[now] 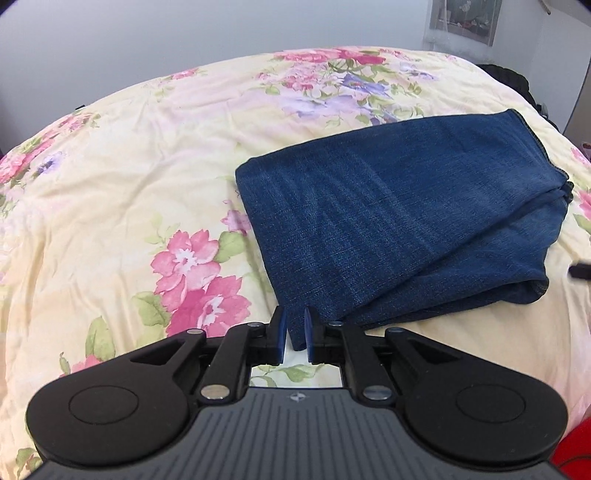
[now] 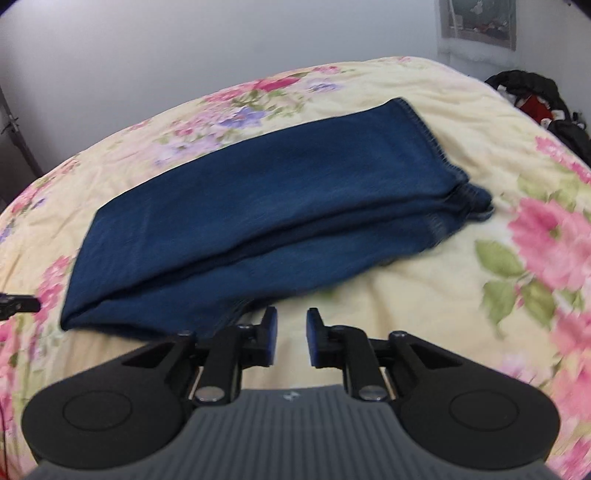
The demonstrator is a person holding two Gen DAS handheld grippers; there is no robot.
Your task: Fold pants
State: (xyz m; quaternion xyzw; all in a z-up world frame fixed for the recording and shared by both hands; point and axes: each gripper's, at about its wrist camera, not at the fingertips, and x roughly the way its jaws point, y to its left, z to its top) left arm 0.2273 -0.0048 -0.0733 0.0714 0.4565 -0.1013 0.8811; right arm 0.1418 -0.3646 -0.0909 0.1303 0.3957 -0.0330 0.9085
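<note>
The blue denim pants (image 1: pixel 399 221) lie folded into a thick rectangle on the floral bedspread (image 1: pixel 122 184). My left gripper (image 1: pixel 295 328) hovers at their near left corner, its jaws only a narrow slit apart. The corner shows in that gap, lying flat and not pinched. In the right wrist view the pants (image 2: pixel 258 206) stretch from near left to far right, hems at the far right. My right gripper (image 2: pixel 291 328) stands open just off their near edge, with only bedspread (image 2: pixel 424 295) between its fingers. Each gripper's tip peeks into the other's view: the right gripper (image 1: pixel 580 271) and the left gripper (image 2: pixel 18 304).
A plain pale wall (image 1: pixel 184 29) runs behind the bed, with a picture (image 2: pixel 476 22) hanging at the upper right. Dark bags and clothes (image 2: pixel 535 96) are piled beyond the bed's far right edge. Something red (image 1: pixel 576 450) shows at the bottom right corner.
</note>
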